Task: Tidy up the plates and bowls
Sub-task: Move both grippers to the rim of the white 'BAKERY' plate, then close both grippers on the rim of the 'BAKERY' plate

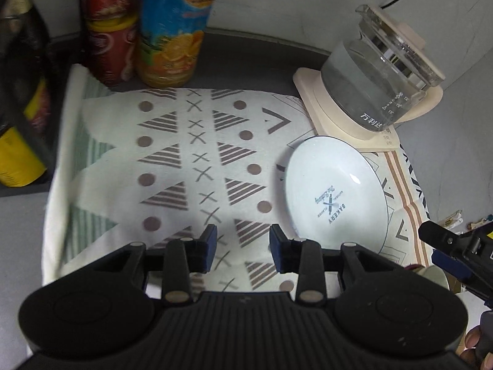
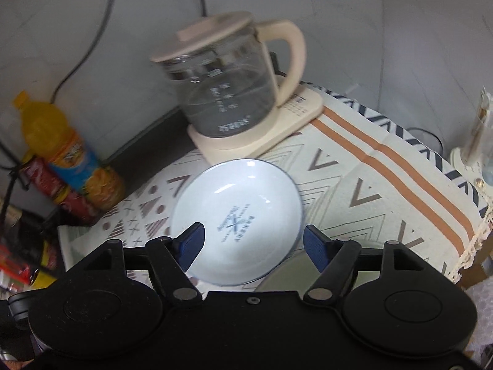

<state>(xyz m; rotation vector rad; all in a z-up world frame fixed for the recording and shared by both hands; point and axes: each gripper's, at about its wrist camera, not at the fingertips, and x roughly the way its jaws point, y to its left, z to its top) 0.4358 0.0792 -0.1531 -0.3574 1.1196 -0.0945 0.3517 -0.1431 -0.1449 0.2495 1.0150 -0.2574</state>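
— plate (image 2: pixel 237 222) position? 
— on the cloth (image 1: pixel 191 160), near the kettle (image 2: pixel 225 92), right of the left gripper (image 1: pixel 243 248).
— nearer gripper?
— right gripper (image 2: pixel 252 243); wide empty jaws straddle its near rim. left's jaws narrower, empty.

Dark desk (image 1: pixel 252 52), patterned cloth (image 1: pixel 191 160) spread on it, two bottles (image 1: pixel 172 30) at the back, kettle base (image 1: pixel 332 117) beside them

White plate (image 2: pixel 237 215) with dark rim; cream cloth (image 1: pixel 185 160) patterned in brown triangles, dots, crosses.
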